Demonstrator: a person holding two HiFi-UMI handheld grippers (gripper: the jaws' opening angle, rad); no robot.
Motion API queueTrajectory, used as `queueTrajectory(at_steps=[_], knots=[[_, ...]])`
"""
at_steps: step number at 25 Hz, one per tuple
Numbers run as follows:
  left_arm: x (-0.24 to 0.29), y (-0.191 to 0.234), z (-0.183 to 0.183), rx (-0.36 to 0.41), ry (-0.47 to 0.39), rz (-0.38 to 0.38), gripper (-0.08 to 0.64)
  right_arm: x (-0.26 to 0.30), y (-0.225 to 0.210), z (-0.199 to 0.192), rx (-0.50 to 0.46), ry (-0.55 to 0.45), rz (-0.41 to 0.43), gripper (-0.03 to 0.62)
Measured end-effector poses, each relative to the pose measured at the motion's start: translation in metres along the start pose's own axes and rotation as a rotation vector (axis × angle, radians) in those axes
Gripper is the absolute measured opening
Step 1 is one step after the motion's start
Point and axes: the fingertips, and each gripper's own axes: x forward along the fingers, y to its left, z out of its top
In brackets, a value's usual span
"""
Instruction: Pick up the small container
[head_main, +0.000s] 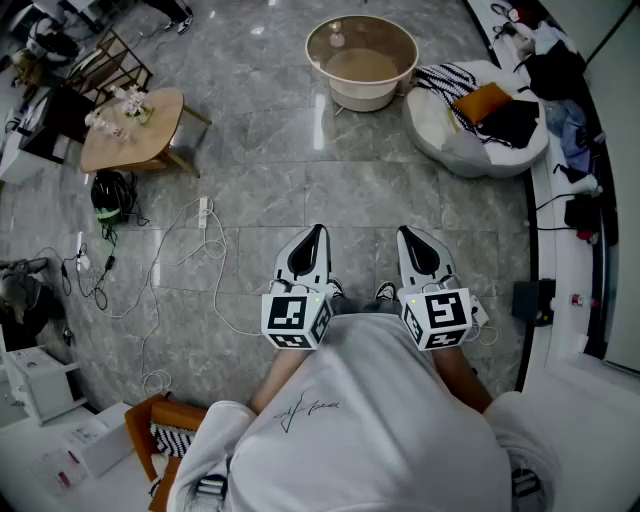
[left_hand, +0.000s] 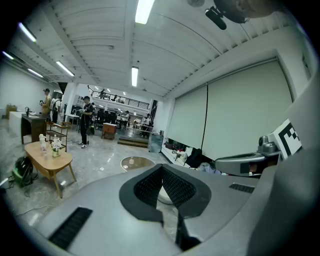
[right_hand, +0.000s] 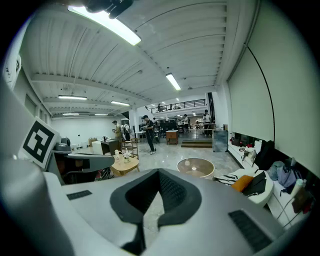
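A wide marble floor (head_main: 260, 150) is seen, with a round table (head_main: 408, 50) and a white seat (head_main: 440, 125) at its far edge and a low wooden bench (head_main: 160, 135) at its left edge. The small container cannot be identified surely. It is perhaps among the small bottles (head_main: 128, 104) on the bench, well apart from both grippers. It is judged light and maybe slippery, so it should be taken across its sides. The left gripper (head_main: 316, 234) and right gripper (head_main: 408, 234) are closed, with nothing between the jaws. The cables (head_main: 160, 270) are shown only by the head view, and the people (left_hand: 86, 117) only by the gripper views.
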Motion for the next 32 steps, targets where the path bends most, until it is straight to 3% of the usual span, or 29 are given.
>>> queueTrajectory(at_steps=[20, 32], knots=[[-0.025, 0.068, 0.007, 0.009, 0.005, -0.016, 0.015, 0.043, 0.055, 0.003, -0.003, 0.021, -0.051, 0.015], [-0.013, 0.094, 0.006, 0.016, 0.027, -0.005, 0.015, 0.075, 0.040, 0.004, 0.000, 0.061, -0.110, 0.012]])
